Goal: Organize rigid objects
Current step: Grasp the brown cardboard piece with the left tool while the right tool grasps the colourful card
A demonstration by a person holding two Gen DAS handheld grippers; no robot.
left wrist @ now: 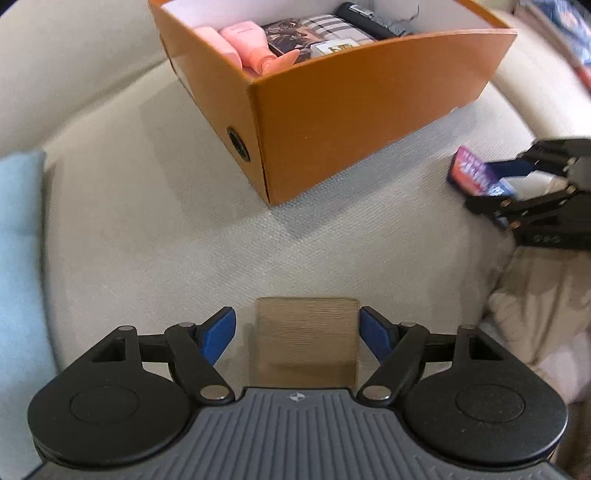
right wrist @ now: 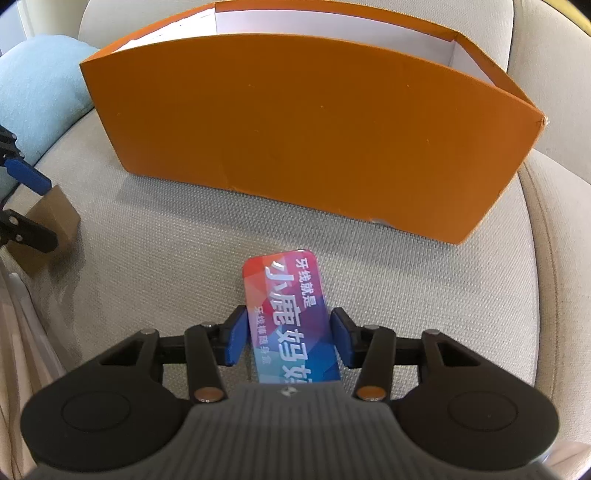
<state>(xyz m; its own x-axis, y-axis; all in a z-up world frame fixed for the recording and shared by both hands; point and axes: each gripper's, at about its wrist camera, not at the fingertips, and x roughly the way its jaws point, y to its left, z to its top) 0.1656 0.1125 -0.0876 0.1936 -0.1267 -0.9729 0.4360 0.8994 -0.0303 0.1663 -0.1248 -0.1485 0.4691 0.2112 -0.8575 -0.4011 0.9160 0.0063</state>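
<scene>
Blue pads are seen on the two fingers of the left gripper (left wrist: 297, 332), which are spread wide on either side of a small tan cardboard box (left wrist: 306, 341). A gap is visible between the left pad and the box, and the right pad stands just at the box's edge; whether it touches cannot be told. The tan box is set on the beige woven seat cushion (left wrist: 147, 221).

Blue pads are likewise fitted to the right gripper (right wrist: 288, 338), whose fingers are closed partway around a flat rectangular case printed in red, blue and purple with white Chinese characters (right wrist: 291, 314). The right pad is pressed against the case's edge; a thin sliver of space seems to remain at the left pad, so a firm pinch cannot be confirmed. The case is laid on the cushion, its far end pointed toward the box beyond.

Ahead of both grippers, an open orange cardboard box with a white interior (left wrist: 369, 110) is placed on the same cushion. Inside it, pink tubes (left wrist: 243, 40), a dark printed packet (left wrist: 284, 38), a plaid-patterned item (left wrist: 332, 24) and a black object (left wrist: 362, 18) are packed side by side. A round black grommet (left wrist: 238, 143) is set in the box's short wall.

A light blue cushion (left wrist: 18, 229) is seen at the left edge.
</scene>
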